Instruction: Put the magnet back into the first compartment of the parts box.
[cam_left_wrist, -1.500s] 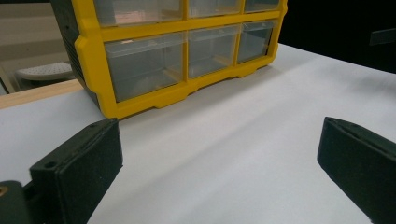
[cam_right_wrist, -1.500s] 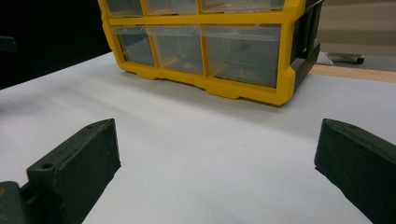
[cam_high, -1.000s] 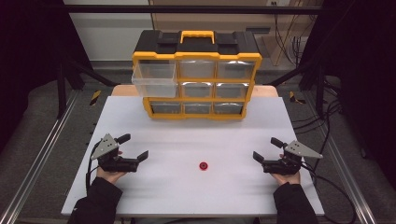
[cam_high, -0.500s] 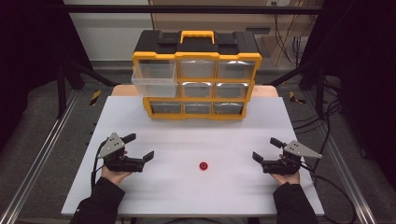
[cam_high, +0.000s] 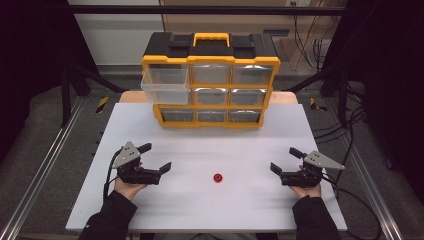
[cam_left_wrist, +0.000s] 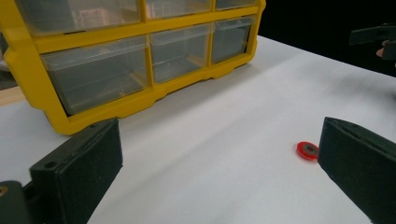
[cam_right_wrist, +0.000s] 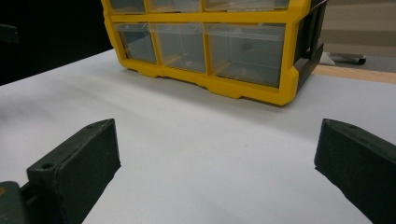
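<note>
On the white desk, in the high view, one small red disc lies near the front, between the two grippers and apart from both. The left gripper sits to the left of the disc with its fingers spread wide and empty, pointing toward it. The right gripper sits well to the right of the disc, fingers wide as well and holding nothing. At the far edge stands one yellow and black drawer box with a yellow handle; it has nine clear drawers in three rows of three. One of them, the top left drawer, is pulled out toward the front; the other eight are pushed in. No writing or brand can be read on it.

In the left gripper view, the two black fingers stand wide apart with bare desk between them. The red disc lies just beside the right-hand finger, showing a dark centre. The drawer box stands beyond.

In the right gripper view, both fingers stand wide apart over bare desk, with the drawer box beyond.
</note>
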